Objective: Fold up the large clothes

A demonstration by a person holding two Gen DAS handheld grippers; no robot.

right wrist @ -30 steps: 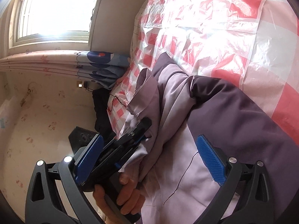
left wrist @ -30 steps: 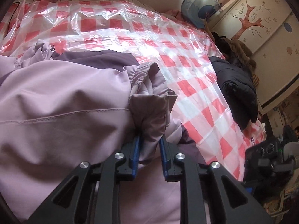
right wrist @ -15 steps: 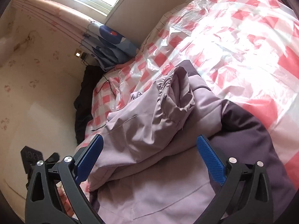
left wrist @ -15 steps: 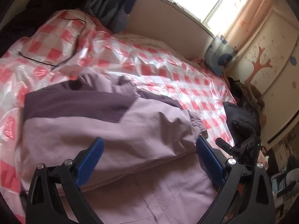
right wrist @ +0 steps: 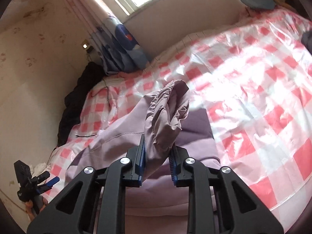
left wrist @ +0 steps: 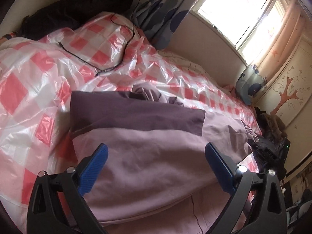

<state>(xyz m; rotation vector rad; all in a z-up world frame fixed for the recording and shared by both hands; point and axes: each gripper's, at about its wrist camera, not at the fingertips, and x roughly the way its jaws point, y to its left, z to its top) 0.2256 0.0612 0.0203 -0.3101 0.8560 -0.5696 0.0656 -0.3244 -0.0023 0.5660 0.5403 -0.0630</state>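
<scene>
jacket [left wrist: 148, 156] was spread on checked bed cover [left wrist: 39, 89]. right gripper [right wrist: 158, 165] jaws were closing w/ sleeve cuff [right wrist: 165, 117] pinched between. left gripper [left wrist: 156, 167] was wide open, empty. risk: cuff slippage if lifted fast, slick fabric.

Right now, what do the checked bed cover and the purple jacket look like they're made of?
Cover: likely thin plastic film, glossy; it glares under the window and creases sharply.
Jacket: seemingly a smooth woven synthetic, matte, with soft folds, stitched seams and a gathered elastic cuff.

Right gripper [right wrist: 157, 157] closing, seemingly on jacket cuff [right wrist: 167, 105]
</scene>
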